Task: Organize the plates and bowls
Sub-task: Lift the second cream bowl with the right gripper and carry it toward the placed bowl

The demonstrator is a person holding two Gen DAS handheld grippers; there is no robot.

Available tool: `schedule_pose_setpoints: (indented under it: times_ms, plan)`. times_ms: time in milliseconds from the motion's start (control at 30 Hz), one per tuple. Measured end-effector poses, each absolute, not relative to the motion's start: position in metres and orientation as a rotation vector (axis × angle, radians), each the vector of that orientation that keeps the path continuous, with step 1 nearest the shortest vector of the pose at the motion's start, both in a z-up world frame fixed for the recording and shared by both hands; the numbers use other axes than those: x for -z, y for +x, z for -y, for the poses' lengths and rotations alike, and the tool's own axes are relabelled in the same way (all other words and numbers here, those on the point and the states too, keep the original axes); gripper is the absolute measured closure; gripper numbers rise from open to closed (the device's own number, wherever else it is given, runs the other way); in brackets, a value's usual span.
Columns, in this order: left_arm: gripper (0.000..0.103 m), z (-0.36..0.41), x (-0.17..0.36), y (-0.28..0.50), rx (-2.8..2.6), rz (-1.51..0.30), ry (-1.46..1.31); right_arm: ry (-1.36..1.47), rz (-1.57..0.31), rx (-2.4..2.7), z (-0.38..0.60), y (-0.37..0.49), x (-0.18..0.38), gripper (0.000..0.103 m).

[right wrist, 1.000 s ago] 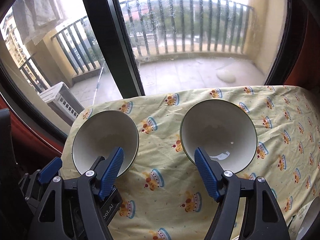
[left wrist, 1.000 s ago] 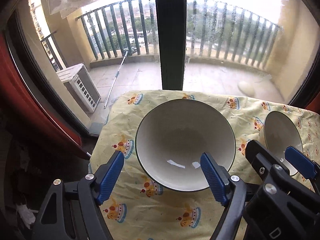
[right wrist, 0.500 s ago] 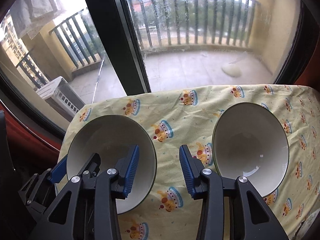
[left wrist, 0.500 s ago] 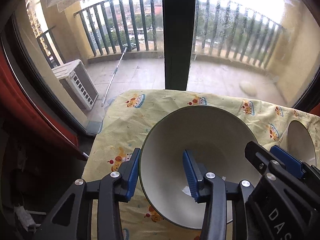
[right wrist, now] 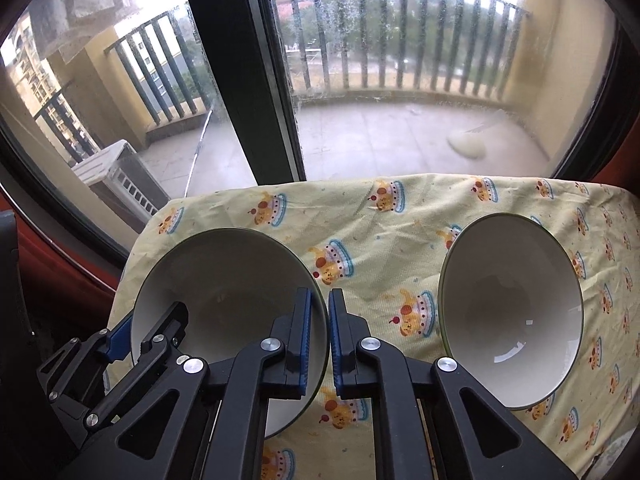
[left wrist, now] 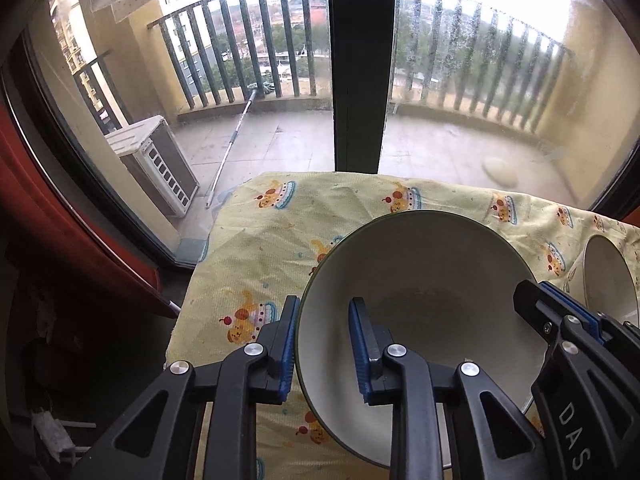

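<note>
Clamping the near-left rim of the left bowl, your left gripper is pinching it with one blue pad outside the wall and one inside; the bowl is sitting on the yellow cartoon-print tablecloth, with your right gripper at its right rim. Through the right wrist camera, your right gripper is squeezing that same bowl's right rim between nearly touching pads, while the second bowl is resting apart to the right on the cloth.

Left bowl bottom rim behind hand-held gripper, right bowl cropped
</note>
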State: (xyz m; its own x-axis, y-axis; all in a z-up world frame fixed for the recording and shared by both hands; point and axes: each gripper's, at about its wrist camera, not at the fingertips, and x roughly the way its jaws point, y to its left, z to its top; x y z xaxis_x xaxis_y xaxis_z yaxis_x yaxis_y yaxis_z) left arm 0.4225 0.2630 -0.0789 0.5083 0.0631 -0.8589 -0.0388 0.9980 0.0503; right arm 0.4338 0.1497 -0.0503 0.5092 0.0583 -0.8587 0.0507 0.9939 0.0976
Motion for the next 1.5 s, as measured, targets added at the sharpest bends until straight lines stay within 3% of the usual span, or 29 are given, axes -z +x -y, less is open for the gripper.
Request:
schedule_pose_setpoints:
  times_ms: [767, 1500]
  plan:
    - [0.080, -0.220, 0.068, 0.344, -0.072, -1.084, 0.015, 0.109, -1.075, -0.013, -0.105, 0.353, 0.036, 0.091]
    - [0.080, -0.111, 0.025, 0.280, -0.068, -1.040, 0.006, 0.103, -1.028, -0.019, 0.007, 0.284, -0.011, 0.091]
